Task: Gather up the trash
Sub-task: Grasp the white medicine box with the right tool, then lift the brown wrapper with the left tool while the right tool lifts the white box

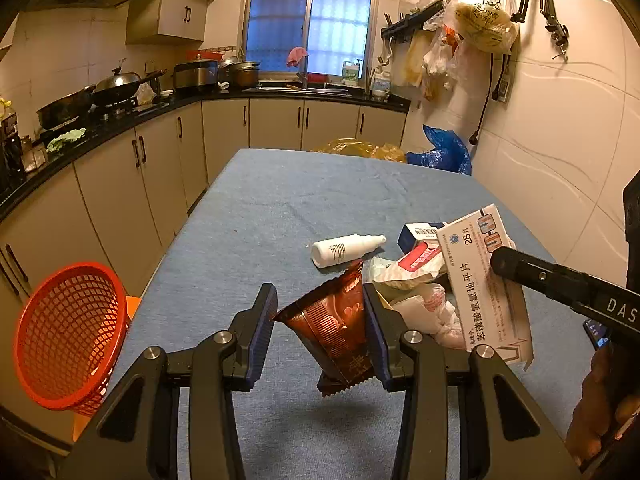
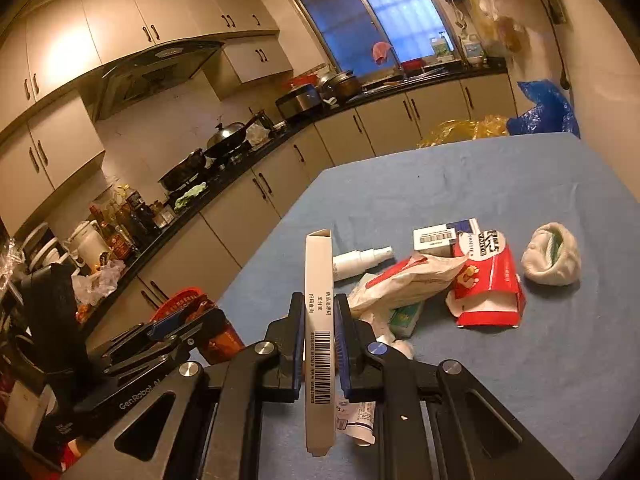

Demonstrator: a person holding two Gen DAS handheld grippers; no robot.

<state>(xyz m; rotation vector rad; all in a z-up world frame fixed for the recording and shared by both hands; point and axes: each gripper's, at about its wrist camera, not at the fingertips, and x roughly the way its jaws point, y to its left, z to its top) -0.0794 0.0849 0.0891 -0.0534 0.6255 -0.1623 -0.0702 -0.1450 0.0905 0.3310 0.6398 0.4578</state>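
Observation:
My left gripper (image 1: 320, 306) is shut on a shiny brown snack wrapper (image 1: 338, 324), which hangs above the blue table (image 1: 280, 208). My right gripper (image 2: 320, 304) is shut on a flat white medicine box (image 2: 319, 320), held edge-up above the table; the box (image 1: 480, 276) also shows at the right of the left wrist view. More trash lies on the table: a white spray bottle (image 2: 360, 260), a blue-and-white carton (image 2: 444, 236), a red tissue pack (image 2: 488, 284), a torn white-and-red bag (image 2: 404, 280) and a white crumpled wad (image 2: 554, 258). A red mesh basket (image 1: 68, 336) stands off the table's left edge.
Kitchen cabinets and a black counter (image 1: 120, 120) with pans run along the left and far side. Yellow (image 1: 360, 148) and blue (image 1: 444, 152) plastic bags sit beyond the table's far end. A tiled wall (image 1: 560, 120) closes the right. A person's hand (image 1: 600, 400) shows at lower right.

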